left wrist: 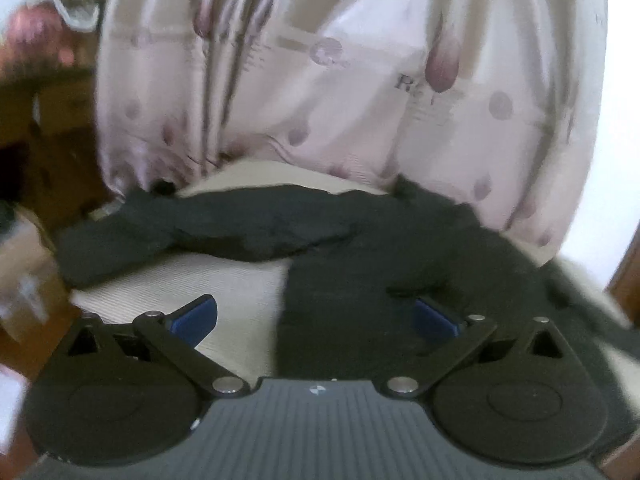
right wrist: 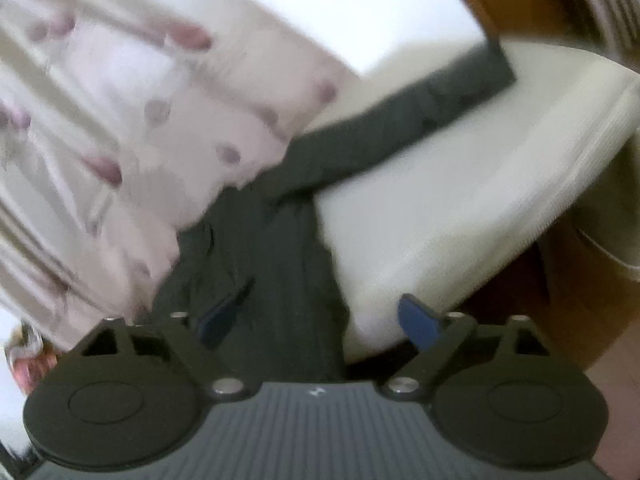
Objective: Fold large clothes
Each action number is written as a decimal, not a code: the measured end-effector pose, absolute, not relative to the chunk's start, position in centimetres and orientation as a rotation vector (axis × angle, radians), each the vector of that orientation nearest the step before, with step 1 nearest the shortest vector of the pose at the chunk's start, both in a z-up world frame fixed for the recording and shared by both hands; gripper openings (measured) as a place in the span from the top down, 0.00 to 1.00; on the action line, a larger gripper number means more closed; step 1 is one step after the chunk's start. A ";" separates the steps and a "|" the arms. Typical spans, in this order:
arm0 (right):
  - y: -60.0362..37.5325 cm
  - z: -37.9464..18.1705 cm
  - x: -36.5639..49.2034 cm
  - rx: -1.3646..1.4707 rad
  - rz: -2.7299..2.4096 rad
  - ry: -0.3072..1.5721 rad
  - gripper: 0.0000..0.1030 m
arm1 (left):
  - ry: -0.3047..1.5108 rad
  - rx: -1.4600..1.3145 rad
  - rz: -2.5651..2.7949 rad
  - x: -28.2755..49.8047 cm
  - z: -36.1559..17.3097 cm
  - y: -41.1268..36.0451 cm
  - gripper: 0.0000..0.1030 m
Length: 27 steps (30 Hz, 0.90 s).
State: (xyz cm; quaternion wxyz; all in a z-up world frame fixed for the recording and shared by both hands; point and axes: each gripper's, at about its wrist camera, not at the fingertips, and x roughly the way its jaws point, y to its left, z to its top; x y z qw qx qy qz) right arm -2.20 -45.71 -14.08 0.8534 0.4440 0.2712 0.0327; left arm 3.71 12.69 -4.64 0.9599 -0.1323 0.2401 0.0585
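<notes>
A large black garment (left wrist: 360, 264) lies spread on a cream cushioned surface (left wrist: 200, 280), one long part reaching left along the back. My left gripper (left wrist: 316, 316) is open just above the garment's near left edge; its right blue pad (left wrist: 434, 318) is over the cloth, its left pad (left wrist: 196, 318) over bare cushion. In the right wrist view the same garment (right wrist: 272, 264) runs away from me, with a long strip (right wrist: 420, 96) angling to the upper right. My right gripper (right wrist: 320, 320) is open and holds nothing, straddling the garment's near end by the cushion (right wrist: 460, 200) edge.
A pink patterned curtain (left wrist: 340, 80) hangs right behind the cushion and also fills the left of the right wrist view (right wrist: 120, 140). Wooden furniture (left wrist: 48, 128) and a cardboard box (left wrist: 24, 280) stand to the left. A wooden frame (right wrist: 540, 0) lies beyond the cushion's right end.
</notes>
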 end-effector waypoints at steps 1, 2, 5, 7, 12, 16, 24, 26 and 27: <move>-46.2 -14.2 -1.8 0.958 0.064 0.560 0.12 | 0.495 -0.283 0.103 4.5 -4.9 12.3 0.00; -46.6 -14.3 -1.5 0.973 0.053 0.550 0.12 | 0.502 -0.295 0.089 4.9 -5.0 11.9 0.00; -48.3 -14.5 -0.1 0.987 -0.007 0.535 0.12 | 0.507 -0.302 0.049 6.7 -5.7 10.4 0.00; -50.1 -14.9 0.9 0.995 -0.052 0.517 0.12 | 0.508 -0.288 0.019 7.6 -5.8 9.4 0.00; -56.2 -16.3 4.3 1.062 -0.181 0.485 0.12 | 0.506 -0.233 -0.029 9.4 -5.8 7.0 0.00; -60.4 -18.2 7.3 1.171 -0.266 0.472 0.12 | 0.506 -0.221 -0.036 9.8 -6.0 6.0 0.00; -61.6 -19.9 11.3 1.150 -0.318 0.485 0.12 | 0.548 -0.244 -0.003 10.7 -6.8 6.6 0.00; -61.5 -19.8 12.2 1.127 -0.337 0.482 0.12 | 0.557 -0.257 0.019 10.7 -7.0 7.1 0.00; -61.4 -19.7 12.4 1.122 -0.343 0.484 0.12 | 0.562 -0.265 0.031 10.7 -7.1 7.4 0.00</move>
